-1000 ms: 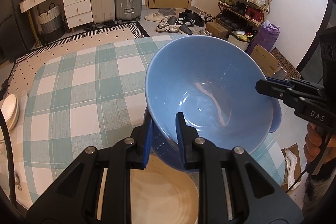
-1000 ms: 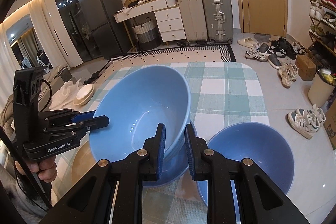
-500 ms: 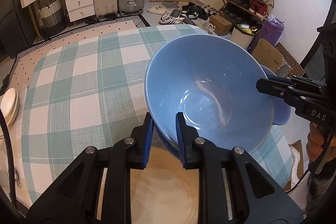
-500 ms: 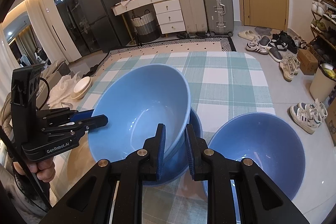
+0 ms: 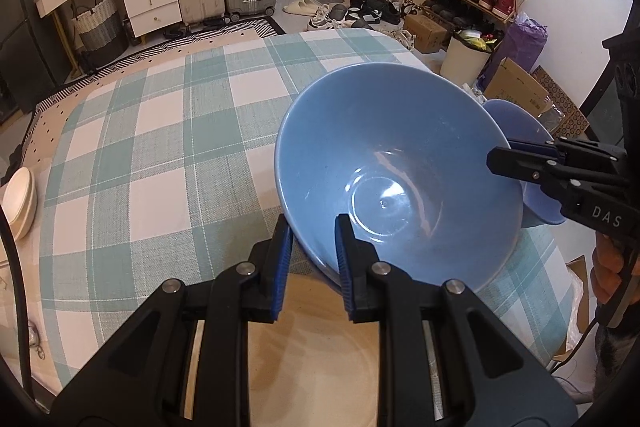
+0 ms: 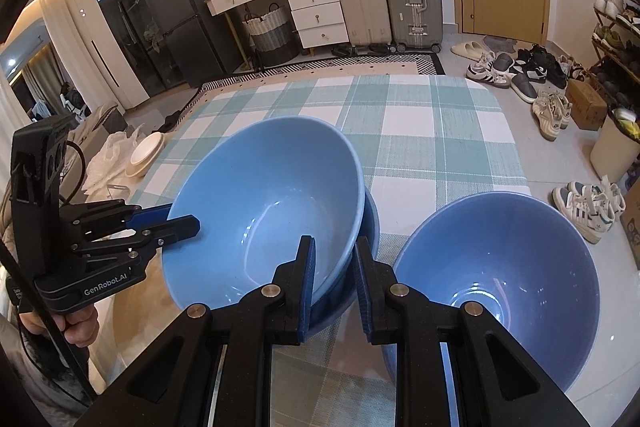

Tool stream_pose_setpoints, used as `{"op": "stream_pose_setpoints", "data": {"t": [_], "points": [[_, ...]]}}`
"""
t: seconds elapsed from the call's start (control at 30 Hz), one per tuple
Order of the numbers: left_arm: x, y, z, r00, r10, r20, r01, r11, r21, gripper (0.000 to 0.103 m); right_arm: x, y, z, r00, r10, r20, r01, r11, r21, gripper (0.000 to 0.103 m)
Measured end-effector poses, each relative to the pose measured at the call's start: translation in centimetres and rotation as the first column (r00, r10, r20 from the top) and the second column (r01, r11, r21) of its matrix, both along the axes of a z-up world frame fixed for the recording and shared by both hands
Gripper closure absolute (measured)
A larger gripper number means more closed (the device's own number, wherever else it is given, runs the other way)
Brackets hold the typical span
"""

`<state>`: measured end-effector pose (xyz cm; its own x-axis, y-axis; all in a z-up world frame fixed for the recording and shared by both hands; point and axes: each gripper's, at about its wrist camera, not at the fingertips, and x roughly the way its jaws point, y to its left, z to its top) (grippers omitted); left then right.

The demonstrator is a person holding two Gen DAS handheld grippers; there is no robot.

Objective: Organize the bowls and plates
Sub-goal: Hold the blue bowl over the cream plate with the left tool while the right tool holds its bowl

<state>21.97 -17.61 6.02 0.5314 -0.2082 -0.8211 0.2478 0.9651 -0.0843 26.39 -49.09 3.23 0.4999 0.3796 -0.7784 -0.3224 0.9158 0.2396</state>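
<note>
Left tongs [image 5: 310, 239]: clamped on top blue bowl [image 5: 400, 183] rim
Right tongs [image 6: 334, 259]: straddling the opposite rim, grip unclear
Bowl below [image 6: 370, 223]: nested underneath

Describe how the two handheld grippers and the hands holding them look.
Both are matte black plastic with blue ribbed finger pads and silver screws. The left gripper carries white "GenRobot.AI" lettering and a black cable; the right gripper reads "DAS" and also trails a cable. The left hand and right hand are bare.
</note>
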Motion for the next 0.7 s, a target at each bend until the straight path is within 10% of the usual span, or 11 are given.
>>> {"op": "stream_pose_setpoints", "data": {"t": [0.7], "points": [[0.0,-0.7,-1.3,0.999,-0.021,-0.027,0.021,0.999,0.026,0.081,-0.7,0.4,-1.9,1.0,0.004,-0.01,-0.005,0.997,-0.078,0.082]]}}
